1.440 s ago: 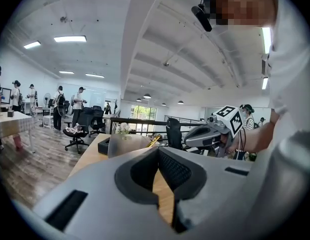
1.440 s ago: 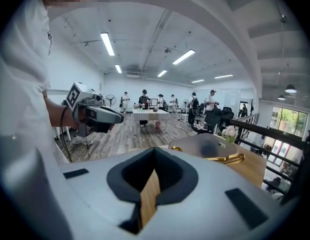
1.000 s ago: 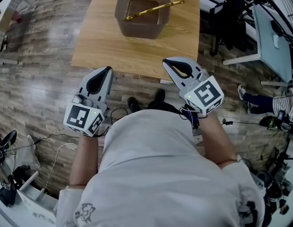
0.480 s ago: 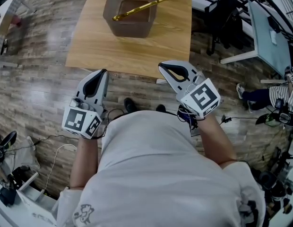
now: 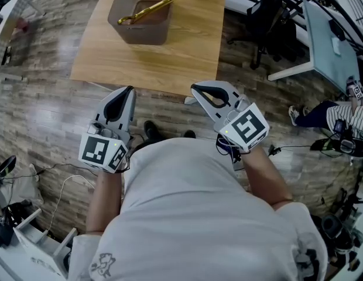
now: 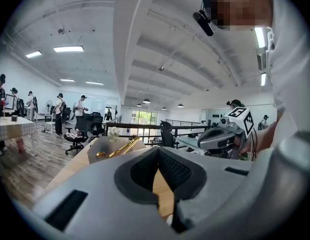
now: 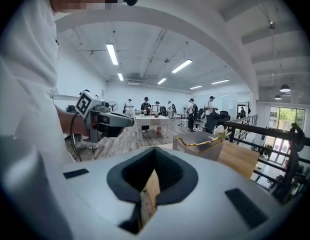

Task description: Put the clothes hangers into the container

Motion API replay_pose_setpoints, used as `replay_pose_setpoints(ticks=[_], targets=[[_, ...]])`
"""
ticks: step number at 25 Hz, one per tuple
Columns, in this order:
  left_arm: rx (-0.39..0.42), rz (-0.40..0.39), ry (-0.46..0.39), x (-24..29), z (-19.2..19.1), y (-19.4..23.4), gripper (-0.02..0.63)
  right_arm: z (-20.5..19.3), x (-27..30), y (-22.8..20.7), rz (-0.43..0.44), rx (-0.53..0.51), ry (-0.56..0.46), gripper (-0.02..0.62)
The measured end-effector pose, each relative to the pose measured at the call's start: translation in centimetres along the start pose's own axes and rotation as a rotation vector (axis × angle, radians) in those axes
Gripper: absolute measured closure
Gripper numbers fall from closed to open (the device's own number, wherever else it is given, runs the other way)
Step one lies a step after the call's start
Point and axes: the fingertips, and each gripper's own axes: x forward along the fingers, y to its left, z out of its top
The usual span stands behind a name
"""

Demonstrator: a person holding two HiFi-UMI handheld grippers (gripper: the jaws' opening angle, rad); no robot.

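Note:
A gold clothes hanger (image 5: 149, 9) lies slanted in the translucent grey container (image 5: 140, 25), its end sticking out over the rim. The container stands at the far end of the wooden table (image 5: 170, 57). My left gripper (image 5: 130, 89) and right gripper (image 5: 195, 88) hover side by side, short of the table's near edge, over the floor. Both are shut and hold nothing. In the left gripper view the left gripper (image 6: 157, 151) points toward the container (image 6: 102, 145) and hanger (image 6: 117, 149). The right gripper (image 7: 155, 151) faces the container (image 7: 207, 149) and hanger (image 7: 200, 144).
Black office chairs (image 5: 263, 16) and a white desk (image 5: 328, 40) stand right of the table. A seated person's striped sleeve (image 5: 348, 119) shows at the far right. Cables (image 5: 64, 186) trail on the wood floor at left. Several people stand in the background (image 7: 145, 106).
The table and container have slid left and up in the head view, farther from me. Both grippers stay shut and empty; the right one shifted slightly left.

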Motion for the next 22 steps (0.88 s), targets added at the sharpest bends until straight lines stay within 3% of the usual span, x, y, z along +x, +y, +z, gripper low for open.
replay_pose_setpoints(ticks=[9, 22], targets=[[0.016, 0.034, -0.011, 1.1, 0.2, -5.9, 0.6, -2.2, -6.0, -0.5, 0.029, -0.017, -0.021, 0.591], [0.005, 0.087, -0.011, 2.5, -0.2, -10.7, 0.6, -4.3, -10.3, -2.1, 0.056, 0.003, -0.058, 0.591]])
